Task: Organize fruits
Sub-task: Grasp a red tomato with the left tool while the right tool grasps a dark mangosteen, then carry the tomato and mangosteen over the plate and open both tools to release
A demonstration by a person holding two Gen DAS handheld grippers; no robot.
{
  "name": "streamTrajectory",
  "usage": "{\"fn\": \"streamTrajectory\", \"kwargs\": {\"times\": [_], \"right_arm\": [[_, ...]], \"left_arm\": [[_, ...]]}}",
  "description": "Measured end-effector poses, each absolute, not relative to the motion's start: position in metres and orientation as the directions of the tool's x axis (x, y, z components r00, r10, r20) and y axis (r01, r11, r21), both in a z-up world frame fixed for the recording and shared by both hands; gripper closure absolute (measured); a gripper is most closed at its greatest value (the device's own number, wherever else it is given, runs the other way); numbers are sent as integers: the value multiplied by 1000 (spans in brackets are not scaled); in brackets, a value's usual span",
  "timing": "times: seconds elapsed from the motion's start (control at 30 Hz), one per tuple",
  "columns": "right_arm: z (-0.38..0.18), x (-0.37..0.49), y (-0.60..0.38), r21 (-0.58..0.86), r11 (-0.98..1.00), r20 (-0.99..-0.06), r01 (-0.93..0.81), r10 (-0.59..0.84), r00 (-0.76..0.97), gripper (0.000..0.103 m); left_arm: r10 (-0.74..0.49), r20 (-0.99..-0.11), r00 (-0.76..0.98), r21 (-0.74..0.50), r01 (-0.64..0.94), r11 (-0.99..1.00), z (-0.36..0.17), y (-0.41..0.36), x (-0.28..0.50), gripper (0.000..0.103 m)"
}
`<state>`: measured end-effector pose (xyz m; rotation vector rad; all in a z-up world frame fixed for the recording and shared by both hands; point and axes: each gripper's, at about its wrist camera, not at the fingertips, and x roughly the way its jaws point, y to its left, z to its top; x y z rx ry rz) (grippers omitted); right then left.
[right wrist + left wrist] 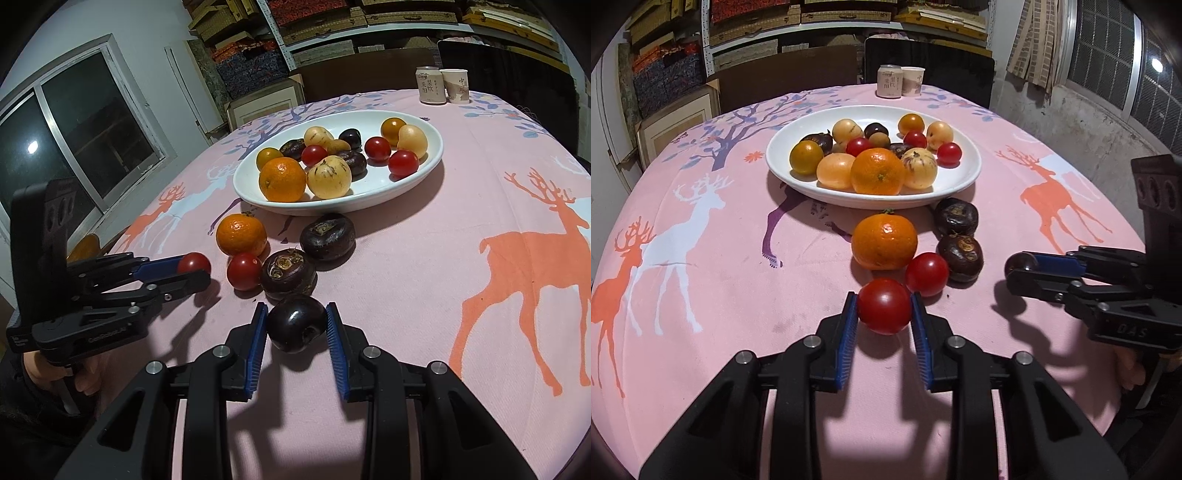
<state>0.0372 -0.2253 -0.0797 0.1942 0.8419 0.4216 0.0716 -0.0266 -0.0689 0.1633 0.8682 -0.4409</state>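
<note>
While both grippers are loaded: 2 fruits are held just above the pink tablecloth (pixel 720 295), and the white plate (pixel 783 162) lies ahead at 12 o'clock.
Left gripper (pixel 884 314): clenched on a red cherry tomato (pixel 884 306), blue pads pressing its 2 sides.
Right gripper (pixel 297 325): clamped on a dark purple round fruit (pixel 297 325), seemingly a water chestnut.
Held tomato, place: centre foreground of the left wrist view, a shadow under it, so likely clear of the cloth.
Loose fruit: 1 orange (pixel 884 242), 1 more tomato (pixel 926 274) and 2 dark fruits (pixel 960 253) sit between the grippers and the plate, from 12 to 1 o'clock.
Step in hand: I judge this the pick-up stage, with the carry to the plate not yet made.
Next move: likely lift each fruit over the near rim at 12 o'clock, clear the loose orange, then release into a bare patch.
Pointing and long axis: the tomato is nearly round, its long axis hard to tell; the dark fruit's dimpled end faces the camera at about 5 o'clock.
Risk: round fruit may roll once released.
</note>
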Motion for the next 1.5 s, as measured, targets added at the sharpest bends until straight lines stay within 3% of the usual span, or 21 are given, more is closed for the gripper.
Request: {"fn": "streamTrajectory", "kwargs": {"times": [0.5,0.97,1.47,1.5], "right_arm": [[-69,41,-233,321,907,-678,-272,420,603,71],[37,125,-264,223,938,-590,-264,345,730,71],[-21,248,-248,244,947,-702,-207,320,636,70],[-24,252,-246,247,945,-704,-216,328,630,69]], "left_arm": [[-320,-725,610,-27,439,898,-36,-19,66,75],[-307,-687,659,-12,411,911,11,-45,161,75],[-250,-786,565,-29,370,929,-44,-69,269,74],[-250,-789,561,-34,367,930,-46,-68,272,68]]}}
